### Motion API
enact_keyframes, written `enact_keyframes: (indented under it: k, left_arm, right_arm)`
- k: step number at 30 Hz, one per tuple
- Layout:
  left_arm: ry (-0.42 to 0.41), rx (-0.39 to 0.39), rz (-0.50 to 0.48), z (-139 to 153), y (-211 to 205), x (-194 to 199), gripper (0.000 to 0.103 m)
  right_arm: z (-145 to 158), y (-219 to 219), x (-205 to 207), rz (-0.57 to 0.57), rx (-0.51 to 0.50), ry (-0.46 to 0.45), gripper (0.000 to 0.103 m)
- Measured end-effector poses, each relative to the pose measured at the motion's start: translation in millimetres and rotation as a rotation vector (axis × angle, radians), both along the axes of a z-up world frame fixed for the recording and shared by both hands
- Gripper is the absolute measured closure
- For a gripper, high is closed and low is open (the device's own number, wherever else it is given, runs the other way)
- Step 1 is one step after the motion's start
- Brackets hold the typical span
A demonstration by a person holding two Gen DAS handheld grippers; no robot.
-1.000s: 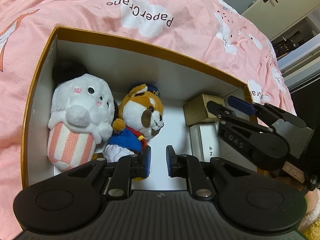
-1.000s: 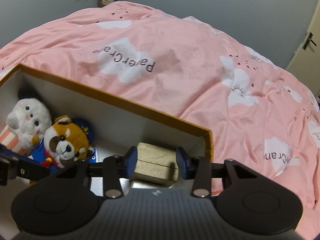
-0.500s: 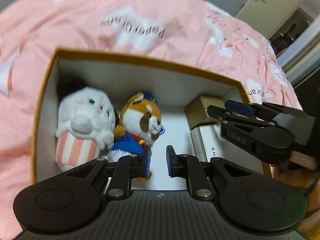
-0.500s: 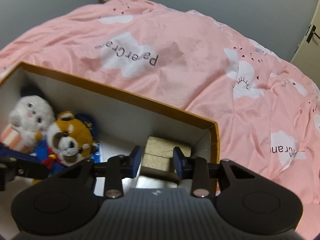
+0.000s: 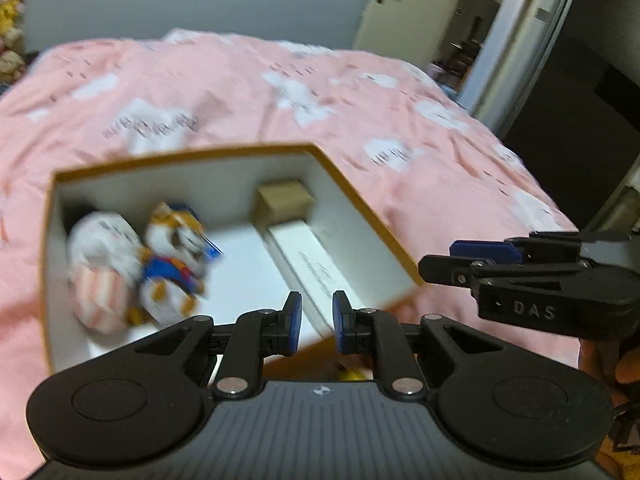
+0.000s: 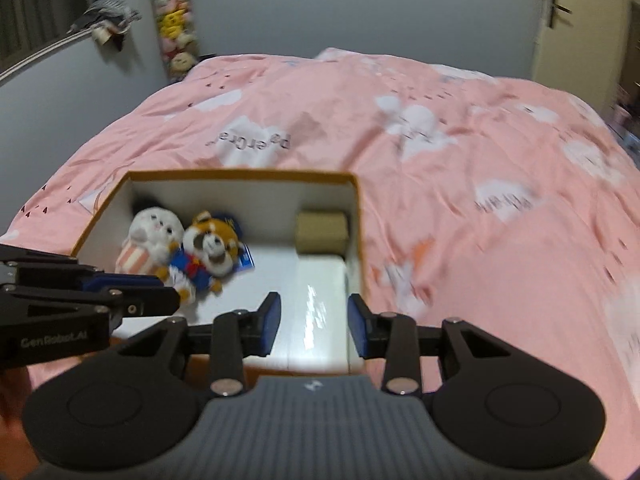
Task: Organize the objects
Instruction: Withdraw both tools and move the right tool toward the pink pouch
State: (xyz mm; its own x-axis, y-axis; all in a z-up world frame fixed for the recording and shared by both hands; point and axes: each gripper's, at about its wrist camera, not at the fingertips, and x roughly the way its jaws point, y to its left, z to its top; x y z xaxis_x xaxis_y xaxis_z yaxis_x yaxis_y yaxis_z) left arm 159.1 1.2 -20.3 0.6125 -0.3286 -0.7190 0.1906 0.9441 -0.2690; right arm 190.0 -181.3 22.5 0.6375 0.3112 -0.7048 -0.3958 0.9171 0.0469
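An open box with an orange rim (image 6: 240,175) (image 5: 360,208) lies on the pink bed. Inside it are a white plush (image 6: 150,240) (image 5: 102,264), an orange dog plush in blue (image 6: 210,248) (image 5: 172,256), a tan box (image 6: 321,232) (image 5: 285,200) and a long white box (image 6: 316,304) (image 5: 316,264). My left gripper (image 5: 313,322) is open a little and empty above the box's near edge. My right gripper (image 6: 313,328) is open and empty over the white box's near end. Each gripper shows in the other's view (image 5: 532,276) (image 6: 88,300).
The pink duvet (image 6: 440,140) surrounds the box. Stacked plush toys (image 6: 176,28) stand at the far wall. A door (image 5: 404,4) and a doorway (image 5: 500,40) are on the right. Something yellow (image 5: 352,374) peeks below my left gripper.
Both grippers have pulled back and up from inside the box; the views now take in the whole box and the room. The right jaws have spread wider.
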Motion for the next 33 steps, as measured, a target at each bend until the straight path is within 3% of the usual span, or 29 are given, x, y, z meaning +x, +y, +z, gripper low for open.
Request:
enact_keyframes:
  k: [4, 8, 10, 15, 18, 21, 27, 30, 33]
  left_arm:
    - [0.056, 0.031, -0.056, -13.3, -16.2, -14.7, 0.085]
    - [0.080, 0.073, -0.081, -23.7, -25.7, -30.6, 0.085]
    - [0.096, 0.089, -0.085, -26.9, -30.3, -35.7, 0.085]
    - [0.139, 0.112, -0.048, -28.5, -28.5, -46.2, 0.085]
    - [0.152, 0.090, -0.039, -25.7, -23.8, -54.0, 0.085]
    - [0.167, 0.093, -0.016, -25.0, -20.1, -58.9, 0.085]
    - [0.179, 0.064, -0.047, -24.2, -19.7, -63.0, 0.085]
    - [0.182, 0.056, -0.060, -24.9, -20.6, -63.8, 0.085]
    - [0.189, 0.044, -0.061, -25.9, -19.8, -63.6, 0.085]
  right_arm:
    - [-5.7, -23.8, -42.9, -0.074, -0.029, -0.004, 0.063]
    - [-16.6, -50.1, -67.5, -0.176, -0.023, 0.050, 0.062]
    - [-24.0, -62.3, -74.3, -0.221, -0.007, 0.085, 0.051]
    - [-43.9, -74.2, -78.9, -0.268, 0.006, 0.153, 0.049]
    - [-51.1, -72.1, -82.0, -0.252, 0.050, 0.201, 0.064]
    - [-49.2, -56.7, -88.0, -0.167, 0.070, 0.202, 0.070]
    - [-59.1, -26.5, -93.1, -0.003, 0.129, 0.279, 0.069]
    - [-66.5, -20.2, -89.7, 0.017, 0.161, 0.320, 0.069]
    - [-62.3, -20.4, -90.5, 0.031, 0.162, 0.299, 0.069]
